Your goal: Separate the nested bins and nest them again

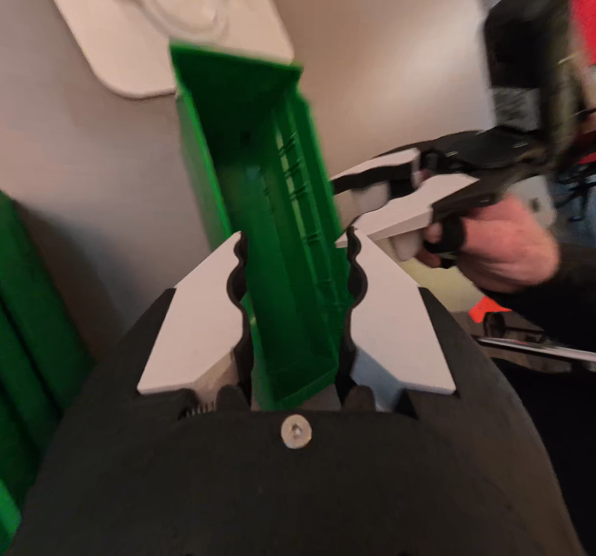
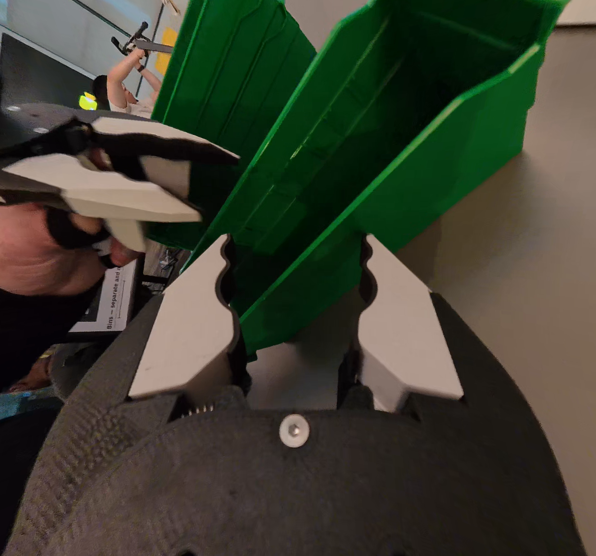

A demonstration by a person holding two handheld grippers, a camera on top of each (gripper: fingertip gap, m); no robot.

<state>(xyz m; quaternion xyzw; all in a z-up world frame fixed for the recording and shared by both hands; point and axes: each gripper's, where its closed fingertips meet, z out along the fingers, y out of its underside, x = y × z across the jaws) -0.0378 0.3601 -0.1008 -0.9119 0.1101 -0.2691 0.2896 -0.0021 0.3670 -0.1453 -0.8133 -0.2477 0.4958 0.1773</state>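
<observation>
My left gripper (image 1: 296, 234) is shut on the near end of a green bin (image 1: 264, 185). The bin runs away from the camera and its open, slotted inside shows. Another green bin (image 1: 29, 330), ribbed outside, is at the left edge. In the right wrist view a green bin (image 2: 419, 121) rests on the grey table (image 2: 516, 314). My right gripper (image 2: 296, 238) is open astride its side wall, the left pad at the rim. A ribbed green bin (image 2: 232, 72) leans to its left. The left gripper (image 2: 219, 187) is at that bin's lower end. The right gripper (image 1: 338, 209) reaches in behind the held bin's right wall.
A white tray (image 1: 113, 40) with blurred clear containers lies on the table (image 1: 96, 153) beyond the held bin. Hands (image 1: 503, 250) (image 2: 32, 250) hold the gripper handles. A white printed card (image 2: 119, 298) lies at the left. A person (image 2: 125, 88) is far behind.
</observation>
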